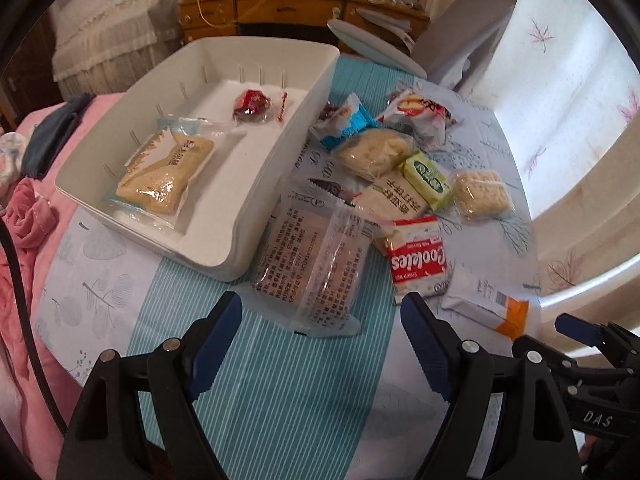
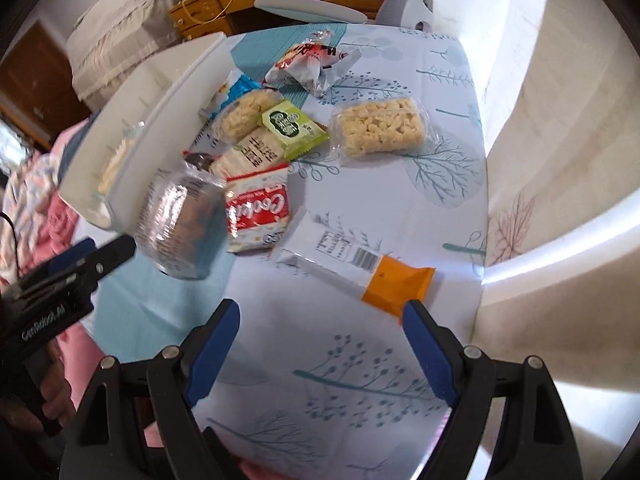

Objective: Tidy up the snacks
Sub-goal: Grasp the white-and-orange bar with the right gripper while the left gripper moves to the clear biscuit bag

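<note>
So we're looking down at a bed covered with a teal-and-white leaf-print sheet (image 1: 280,380), which takes up most of both views. Sitting on it at about 10 o'clock in the left wrist view is a big white bin (image 1: 240,208), and it's already got a long pack of pale crackers (image 1: 168,172) plus a small red-wrapped candy (image 1: 251,106) inside.

The rest of the snacks are loose on the sheet just right of the bin, around 1 o'clock from centre. Biggest is a clear bag with printed text (image 1: 316,268), touching the bin's near corner. Next to it at 3 o'clock is the red Cookies pack (image 1: 416,260), then a white-and-orange sachet (image 2: 360,264) lower right. Further back there's a puffed rice bar in clear wrap (image 2: 380,126), a green packet (image 2: 294,128) and a blue-white one (image 1: 348,124).

Our left gripper (image 1: 322,340) is spread wide with nothing between the pads, hanging just short of the clear bag. Right gripper (image 2: 322,344) is spread too, empty, right by the sachet's orange end.
</note>
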The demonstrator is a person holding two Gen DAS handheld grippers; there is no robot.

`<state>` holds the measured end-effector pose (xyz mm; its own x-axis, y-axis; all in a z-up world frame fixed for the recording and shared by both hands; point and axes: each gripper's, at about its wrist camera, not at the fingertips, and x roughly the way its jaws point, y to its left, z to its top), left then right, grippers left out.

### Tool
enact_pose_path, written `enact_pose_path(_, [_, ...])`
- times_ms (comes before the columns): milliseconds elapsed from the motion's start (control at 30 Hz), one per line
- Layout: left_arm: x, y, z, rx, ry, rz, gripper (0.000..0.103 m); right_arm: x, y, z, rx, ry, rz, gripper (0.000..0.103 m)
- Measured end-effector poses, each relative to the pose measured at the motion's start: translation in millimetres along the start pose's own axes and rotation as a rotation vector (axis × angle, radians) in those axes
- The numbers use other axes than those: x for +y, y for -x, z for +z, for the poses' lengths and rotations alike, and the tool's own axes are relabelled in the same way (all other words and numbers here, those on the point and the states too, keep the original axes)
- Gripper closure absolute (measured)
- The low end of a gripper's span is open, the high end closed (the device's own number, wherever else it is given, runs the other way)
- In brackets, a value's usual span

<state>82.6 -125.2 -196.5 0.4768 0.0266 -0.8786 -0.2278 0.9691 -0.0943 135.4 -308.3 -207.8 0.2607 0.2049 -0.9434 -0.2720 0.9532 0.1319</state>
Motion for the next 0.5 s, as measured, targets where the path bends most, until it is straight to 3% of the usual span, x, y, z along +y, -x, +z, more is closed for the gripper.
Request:
enact_pose_path(133, [-10, -9, -8, -0.07, -0.022, 0.06, 0.022, 1, -9, -4, 0.002, 0.061, -0.02, 0.019])
enact_pose_path(500, [-12, -33, -8, -0.131, 0.013, 0.107, 0.022, 8, -33, -10, -0.046, 0.201, -0.055, 0.021])
